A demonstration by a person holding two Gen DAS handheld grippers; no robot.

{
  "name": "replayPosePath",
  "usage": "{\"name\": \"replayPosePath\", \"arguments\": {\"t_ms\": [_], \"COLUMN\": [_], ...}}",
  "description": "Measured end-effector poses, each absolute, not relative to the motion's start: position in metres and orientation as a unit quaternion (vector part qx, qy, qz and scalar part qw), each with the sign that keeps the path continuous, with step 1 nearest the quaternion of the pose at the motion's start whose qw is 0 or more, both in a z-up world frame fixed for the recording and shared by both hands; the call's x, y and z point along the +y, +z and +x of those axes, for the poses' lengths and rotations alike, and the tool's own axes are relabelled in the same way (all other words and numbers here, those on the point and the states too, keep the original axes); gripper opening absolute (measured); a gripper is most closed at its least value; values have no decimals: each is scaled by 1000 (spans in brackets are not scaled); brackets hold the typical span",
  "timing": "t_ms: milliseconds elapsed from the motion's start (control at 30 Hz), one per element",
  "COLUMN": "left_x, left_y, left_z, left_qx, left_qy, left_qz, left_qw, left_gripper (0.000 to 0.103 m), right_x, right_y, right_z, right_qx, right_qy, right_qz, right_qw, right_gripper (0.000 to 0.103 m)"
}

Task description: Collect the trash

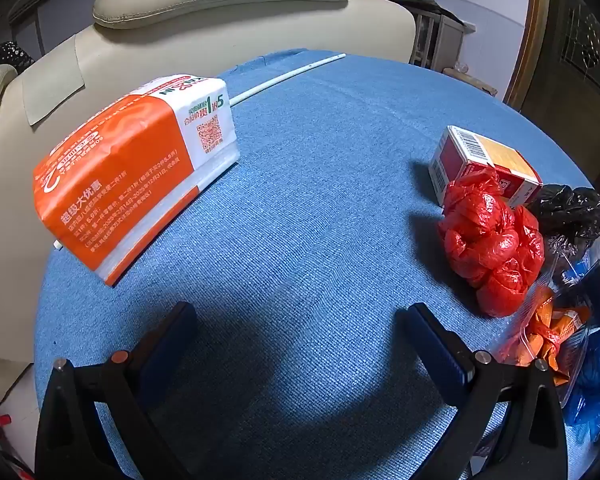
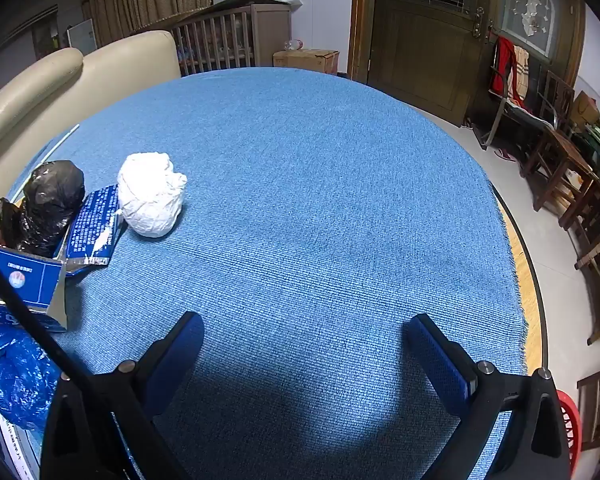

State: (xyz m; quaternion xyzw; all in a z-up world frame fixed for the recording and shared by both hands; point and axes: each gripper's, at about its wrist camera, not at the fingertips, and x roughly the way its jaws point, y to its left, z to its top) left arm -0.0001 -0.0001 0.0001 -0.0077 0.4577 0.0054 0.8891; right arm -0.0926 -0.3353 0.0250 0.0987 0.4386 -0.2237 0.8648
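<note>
Blue woven cloth (image 1: 320, 184) covers a round table backed by a cream sofa (image 1: 228, 36), and every scrap of trash clusters around the crumpled red bag (image 1: 492, 240): a red carton (image 1: 476, 156) just behind it, a black bag (image 1: 572, 208) just beside it, a white paper wad (image 2: 152, 196) further along. Both the left gripper (image 1: 296, 340) and right gripper (image 2: 304, 352) hang fully spread, holding nothing. Judged best: straddle the red bag squarely, then close gently so the plastic bunches rather than slips.
</note>
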Motion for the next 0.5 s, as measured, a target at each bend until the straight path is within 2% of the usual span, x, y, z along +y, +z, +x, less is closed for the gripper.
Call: {"name": "replayPosePath", "arguments": {"t_ms": [500], "left_x": [-2], "left_y": [10], "left_z": [-21], "left_qx": [453], "left_qy": [-16], "left_qz": [-1], "left_qw": [892], "left_gripper": [103], "right_x": [-338], "right_y": [26], "right_z": [-92], "right_qx": [455], "right_qy": [-208], "right_qz": [101], "right_qw": [860], "right_gripper": [103]}}
